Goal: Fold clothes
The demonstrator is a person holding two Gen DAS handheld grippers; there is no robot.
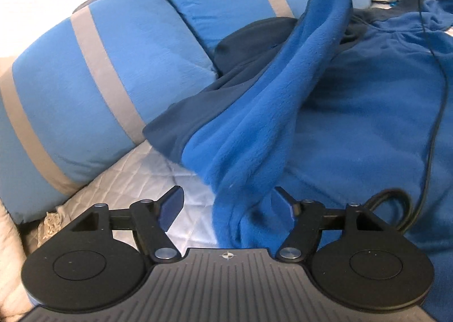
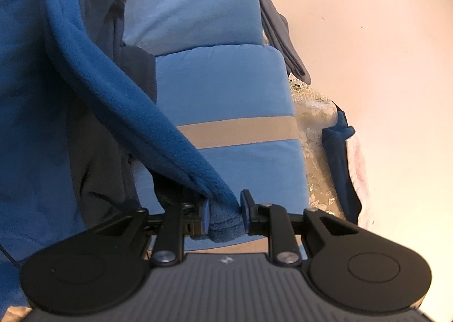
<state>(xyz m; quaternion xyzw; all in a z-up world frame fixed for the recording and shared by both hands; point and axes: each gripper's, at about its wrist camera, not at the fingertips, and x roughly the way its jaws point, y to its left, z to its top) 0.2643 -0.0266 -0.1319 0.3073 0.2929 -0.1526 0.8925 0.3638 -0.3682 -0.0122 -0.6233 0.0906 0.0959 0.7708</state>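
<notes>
A blue fleece garment (image 1: 368, 101) with dark navy panels lies spread on a quilted bed. Its sleeve (image 1: 263, 129) is lifted and stretched in a band from upper right down to my left gripper (image 1: 228, 206). That gripper stands open, with the sleeve's lower folds between its blue pads but not pinched. In the right wrist view, my right gripper (image 2: 225, 213) is shut on the bunched end of the sleeve (image 2: 136, 106), held over the pillows with the fleece body (image 2: 28, 95) at left.
Two light-blue pillows with grey stripes (image 1: 107, 81) (image 2: 226, 89) lie beside the garment. The white quilted bedcover (image 1: 136, 180) shows under my left gripper. A black cable (image 1: 436, 67) crosses the fleece. A pale wall (image 2: 382, 53) runs past the pillows, with folded dark cloth (image 2: 339, 157) wedged there.
</notes>
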